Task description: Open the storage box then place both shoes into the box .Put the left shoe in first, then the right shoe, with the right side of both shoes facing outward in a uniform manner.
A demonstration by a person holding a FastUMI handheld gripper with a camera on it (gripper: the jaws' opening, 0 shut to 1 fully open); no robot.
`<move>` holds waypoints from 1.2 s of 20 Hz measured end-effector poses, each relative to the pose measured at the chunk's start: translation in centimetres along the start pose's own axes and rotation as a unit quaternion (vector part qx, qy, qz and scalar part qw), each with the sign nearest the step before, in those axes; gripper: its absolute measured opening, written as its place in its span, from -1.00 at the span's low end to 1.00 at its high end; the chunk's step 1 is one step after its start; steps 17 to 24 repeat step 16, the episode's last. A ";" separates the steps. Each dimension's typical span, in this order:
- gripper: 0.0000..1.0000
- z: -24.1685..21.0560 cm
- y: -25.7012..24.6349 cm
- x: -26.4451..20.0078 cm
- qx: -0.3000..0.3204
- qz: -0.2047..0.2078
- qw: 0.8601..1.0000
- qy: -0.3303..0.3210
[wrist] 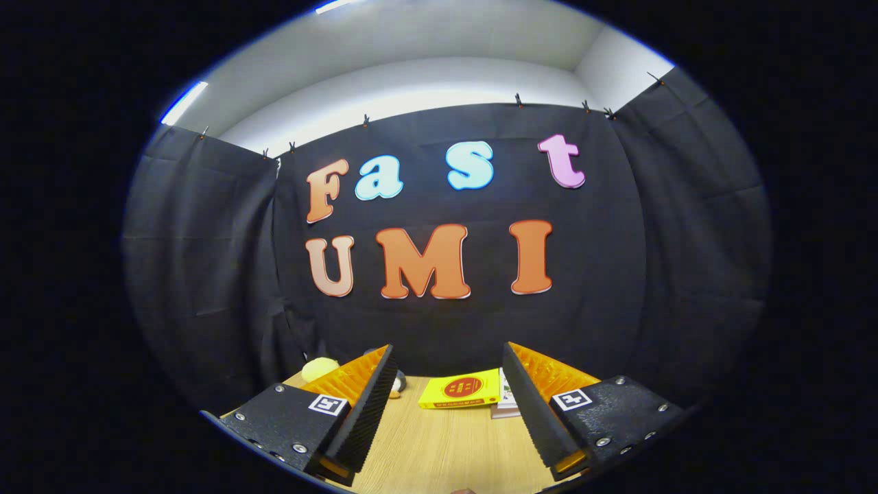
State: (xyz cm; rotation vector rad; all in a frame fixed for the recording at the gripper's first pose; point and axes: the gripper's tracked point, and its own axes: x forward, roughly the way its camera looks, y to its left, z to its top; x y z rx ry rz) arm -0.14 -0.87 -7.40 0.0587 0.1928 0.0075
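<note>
Above wood-grain table (439,439), ridged tongs (449,363) spread apart, flat yellow book (461,390) beyond

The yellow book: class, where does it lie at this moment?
In the gripper view, the yellow book lies flat at the far end of the wooden table, beyond the open gripper and against the black cloth wall, partly covering another book beside it.

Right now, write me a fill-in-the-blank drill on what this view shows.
1. The claw is ____, with nothing between its fingers.
2. The yellow book lies on the ____ table, beyond the fingers.
3. The table is backed by a ____ cloth wall.

Missing words: open; wooden; black
</note>
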 end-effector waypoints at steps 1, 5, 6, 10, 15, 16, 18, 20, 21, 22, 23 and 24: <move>0.86 1.3 -0.9 0.1 -0.006 -0.015 1.000 -0.024; 0.86 3.9 -2.7 -0.5 -0.030 -0.042 0.996 -0.078; 0.86 4.3 -2.8 -0.7 -0.032 -0.045 0.995 -0.080; 0.86 7.8 -2.4 -1.5 -0.024 -0.049 0.995 -0.089; 0.86 6.7 -2.4 -1.3 -0.026 -0.065 0.994 -0.082; 0.86 6.5 -2.2 -1.4 -0.024 -0.064 0.995 -0.078; 0.86 6.5 -2.2 -1.4 -0.024 -0.064 0.995 -0.078; 0.86 6.5 -2.2 -1.4 -0.024 -0.064 0.995 -0.078; 0.86 6.5 -2.2 -1.4 -0.024 -0.064 0.995 -0.078; 0.86 6.5 -2.2 -1.4 -0.024 -0.064 0.995 -0.078; 0.86 6.5 -2.2 -1.4 -0.024 -0.064 0.995 -0.078; 0.86 6.5 -2.2 -1.4 -0.024 -0.064 0.995 -0.078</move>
